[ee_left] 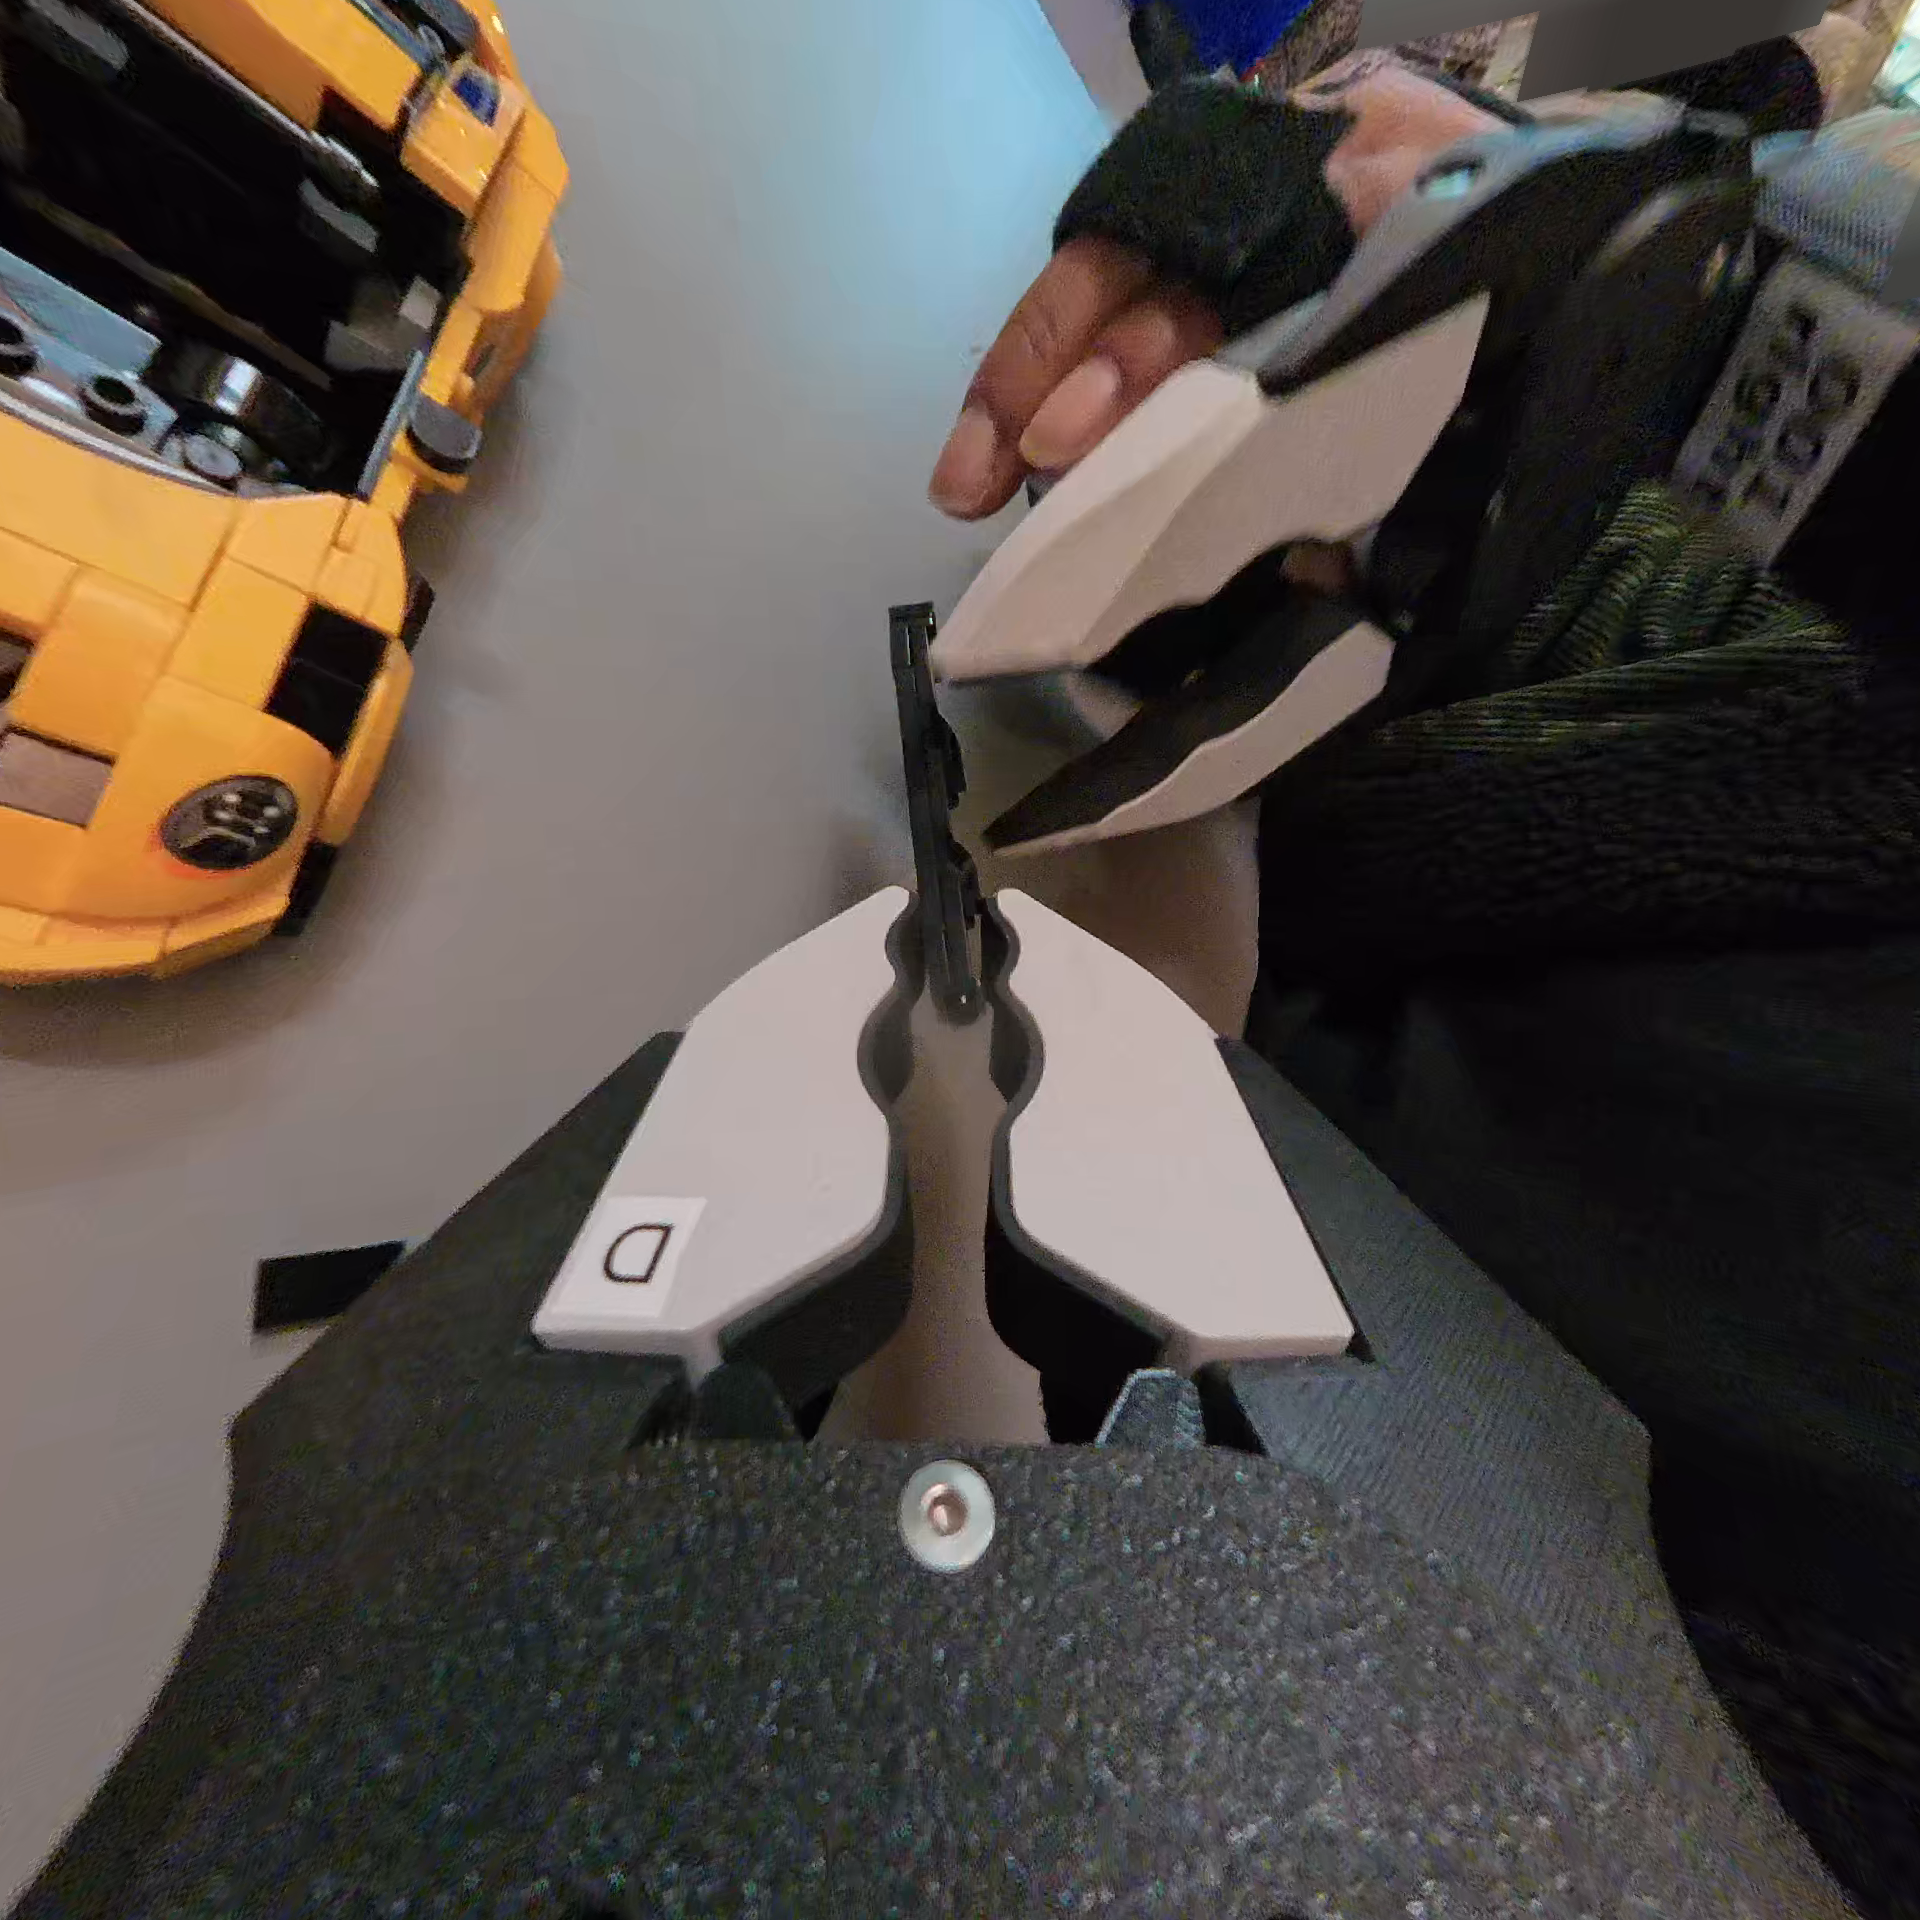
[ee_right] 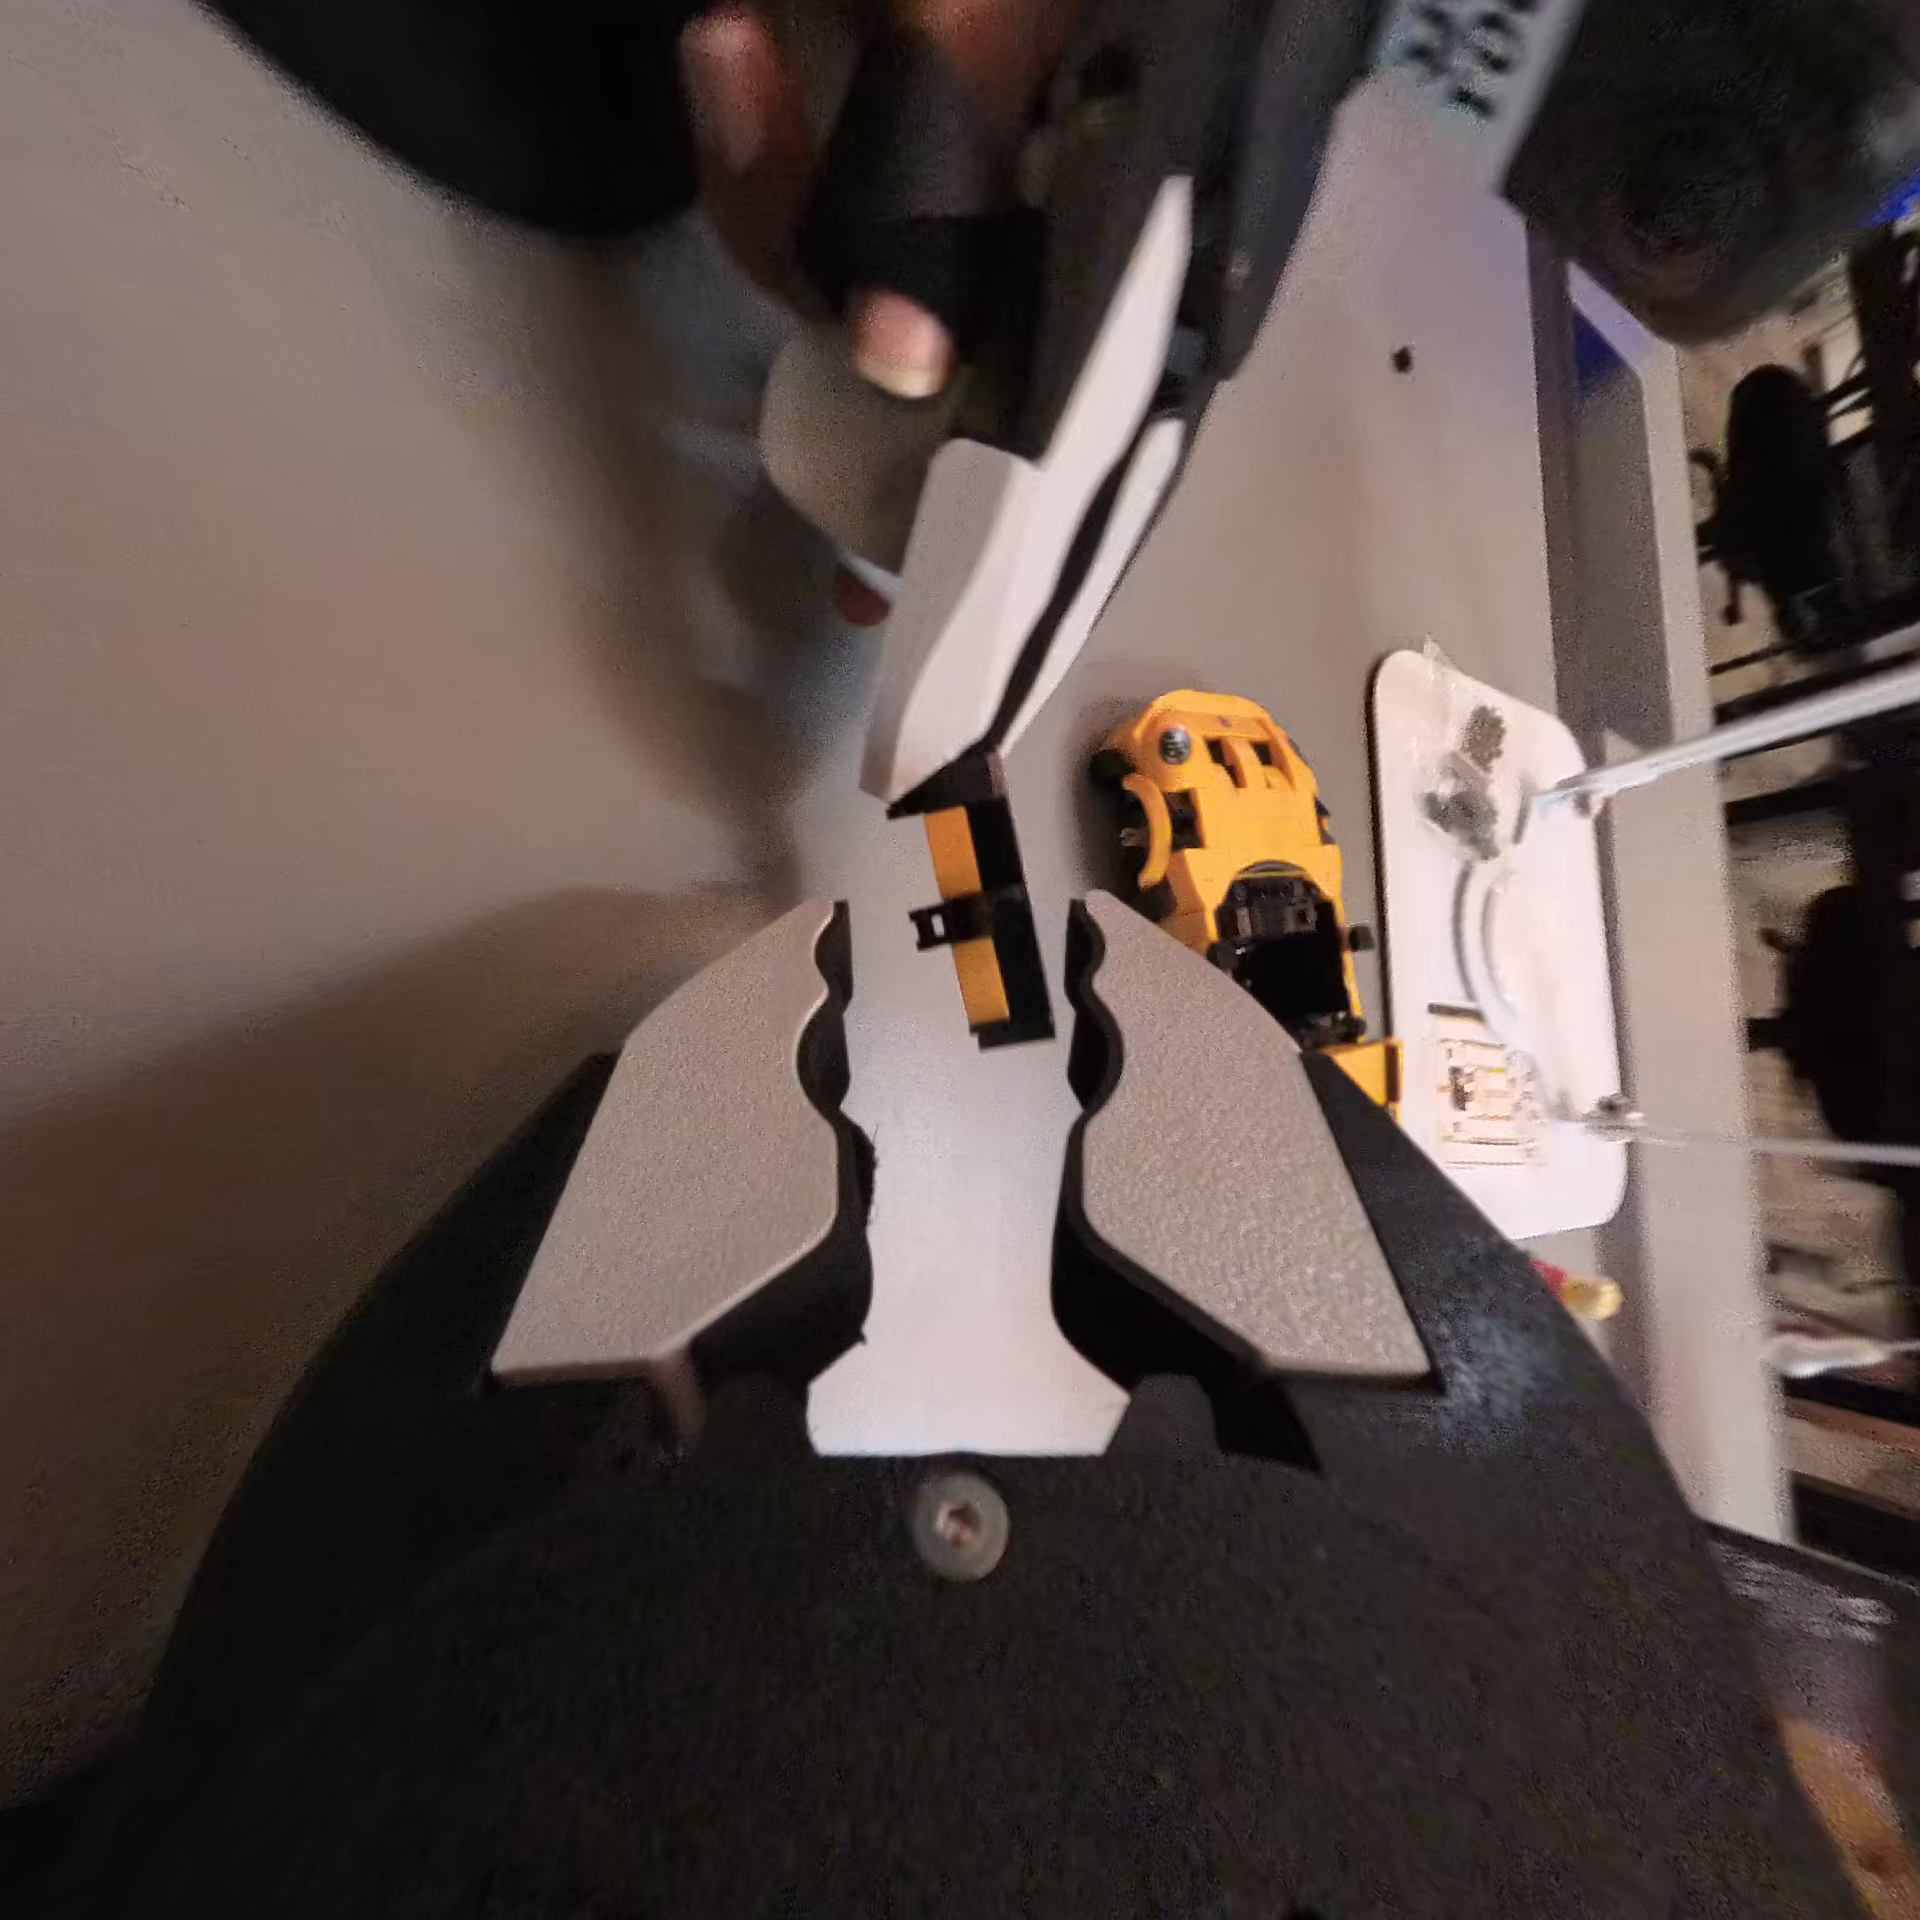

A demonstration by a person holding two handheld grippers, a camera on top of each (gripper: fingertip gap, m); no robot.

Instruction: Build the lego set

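Yellow lego car [ee_left: 208, 499] cut off by left and top edges in left wrist view; tray [ee_right: 1496, 1174] bits too small to identify; hand [ee_right: 831, 208] blurred.

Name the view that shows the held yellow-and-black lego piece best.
Right wrist view: the lego piece shows its broad yellow-and-black face, gripped by the left claw. Left wrist view shows it edge-on, a thin black strip.

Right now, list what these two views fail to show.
- Left wrist view: the yellow car is cut off by the left edge.
- Left wrist view: the black-and-yellow piece shows edge-on; its face is hidden.
- Right wrist view: items on the white tray are too small to identify.
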